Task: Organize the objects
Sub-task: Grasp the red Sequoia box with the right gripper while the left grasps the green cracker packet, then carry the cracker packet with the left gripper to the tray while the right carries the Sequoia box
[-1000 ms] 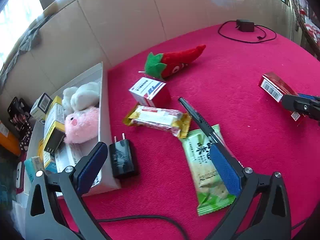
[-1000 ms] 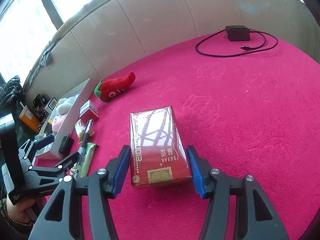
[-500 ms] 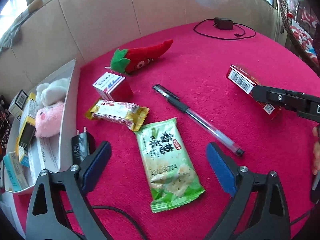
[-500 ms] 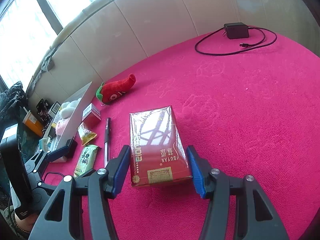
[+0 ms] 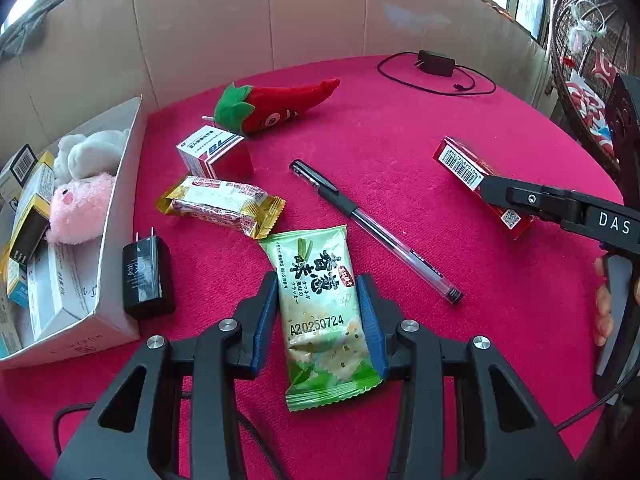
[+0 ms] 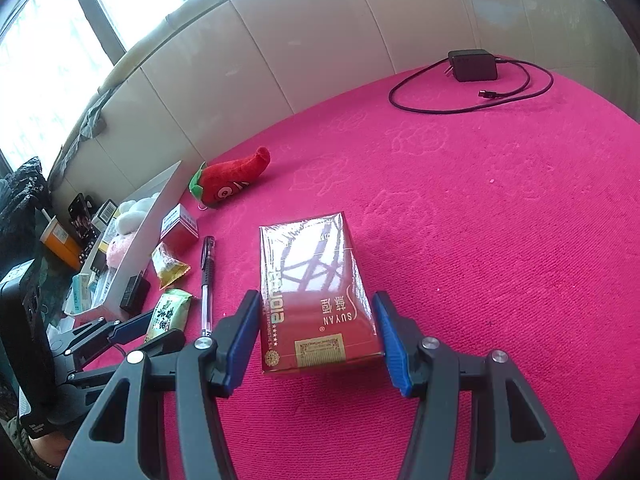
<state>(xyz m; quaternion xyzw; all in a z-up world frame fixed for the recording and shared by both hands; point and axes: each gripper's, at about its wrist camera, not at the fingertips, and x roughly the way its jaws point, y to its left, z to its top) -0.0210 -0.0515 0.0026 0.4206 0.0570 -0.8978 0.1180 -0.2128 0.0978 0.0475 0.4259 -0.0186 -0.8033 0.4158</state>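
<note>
Left gripper (image 5: 319, 316) is closing its blue fingers (image 5: 266, 312) around the green foil cracker packet (image 5: 320, 312), which lies flat on the pink-clothed bench (image 5: 400, 128); the pads look right at the packet's edges. I'd squeeze gently, crackers crush easily, then lift straight up before swinging left to the white cardboard box (image 5: 120, 184), clearing the black plug adapter (image 5: 146, 276). Right gripper (image 6: 316, 332) straddles the red glossy cigarette carton (image 6: 316, 288); its pads look close on the sides, but can't tell if they actually press it. Further out: clear ballpoint pen (image 5: 372, 232), gold-wrapped snack bar (image 5: 220, 204), red plush chili (image 5: 276, 106)
</note>
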